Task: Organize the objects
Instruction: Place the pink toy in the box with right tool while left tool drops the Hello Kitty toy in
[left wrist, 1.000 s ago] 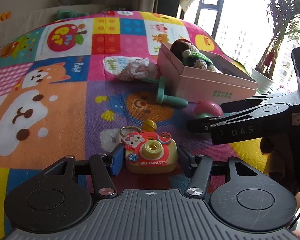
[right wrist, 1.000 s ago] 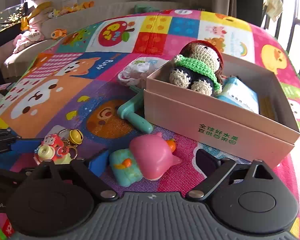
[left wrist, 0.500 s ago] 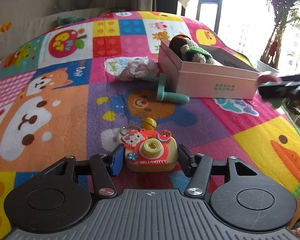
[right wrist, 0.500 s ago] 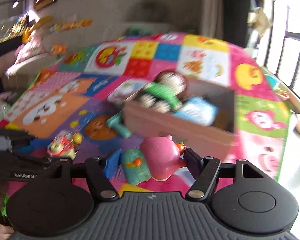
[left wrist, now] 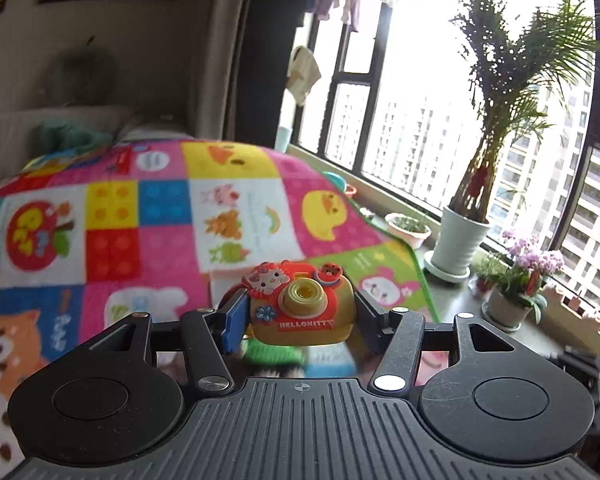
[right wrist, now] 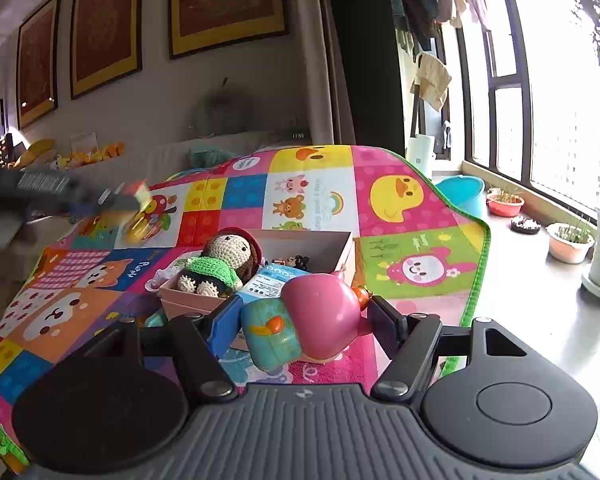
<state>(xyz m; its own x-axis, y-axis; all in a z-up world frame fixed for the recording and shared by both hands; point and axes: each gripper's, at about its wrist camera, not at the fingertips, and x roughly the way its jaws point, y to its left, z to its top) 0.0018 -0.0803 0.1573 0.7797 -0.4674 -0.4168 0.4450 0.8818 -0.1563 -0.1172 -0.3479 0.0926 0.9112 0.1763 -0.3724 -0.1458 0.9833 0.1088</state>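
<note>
Through my left wrist view, my left gripper (left wrist: 300, 312) is clenched on the toy camera (left wrist: 302, 306), lifted clear of the play mat (left wrist: 148, 216); blurred green and blue patches below it may be the box's contents, though I cannot be sure.

My right wrist view shows what the left hides: the pink box (right wrist: 296, 248) with the crochet doll (right wrist: 224, 262) inside. My right gripper (right wrist: 300, 324) grasps the pink-and-teal toy (right wrist: 306, 326) just short of it. I judge this the carry; next, both loads need lowering in and letting go.
</note>
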